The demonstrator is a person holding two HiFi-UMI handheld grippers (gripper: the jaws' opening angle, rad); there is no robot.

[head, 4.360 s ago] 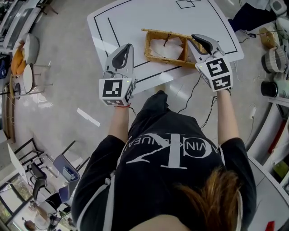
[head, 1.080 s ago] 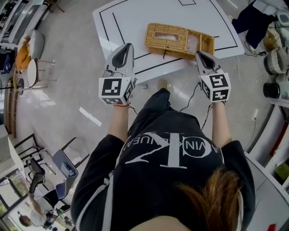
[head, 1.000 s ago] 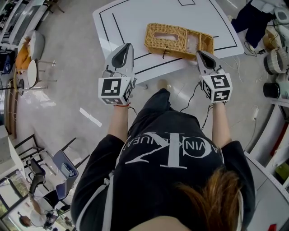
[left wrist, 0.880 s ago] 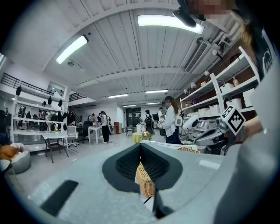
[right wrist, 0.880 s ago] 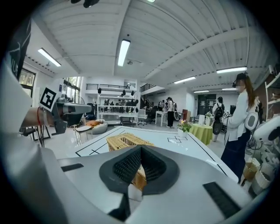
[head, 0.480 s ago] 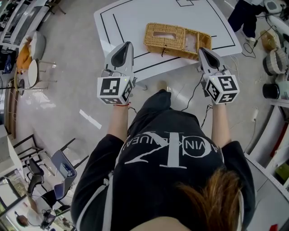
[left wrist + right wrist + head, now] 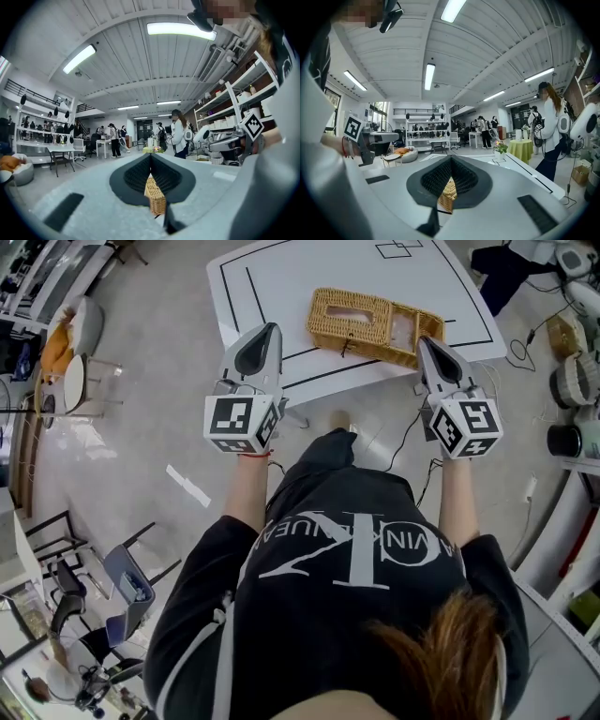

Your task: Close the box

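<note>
The woven wicker box [image 7: 375, 324] lies on the white table [image 7: 281, 277] marked with black lines. Its top panel with a rectangular slot lies flat, and the right end shows a pale inside. A small dark cord [image 7: 345, 346] hangs at its front side. My left gripper [image 7: 269, 327] hovers at the table's near edge, left of the box and apart from it, shut and empty. My right gripper [image 7: 424, 338] sits just off the box's near right corner, shut and empty. Both gripper views show the box [image 7: 155, 197] [image 7: 447, 194] beyond the closed jaws.
Cables [image 7: 398, 437] trail on the floor under the table's near edge. Round containers [image 7: 567, 381] and a dark cloth [image 7: 497, 263] lie at the right. Chairs and stools [image 7: 66, 371] stand at the left. Several people stand far off in the room [image 7: 178, 133].
The raised lid seen 4.4 s ago now lies flat. The right gripper has drawn back from the box to its near right corner. The left gripper has barely moved.
</note>
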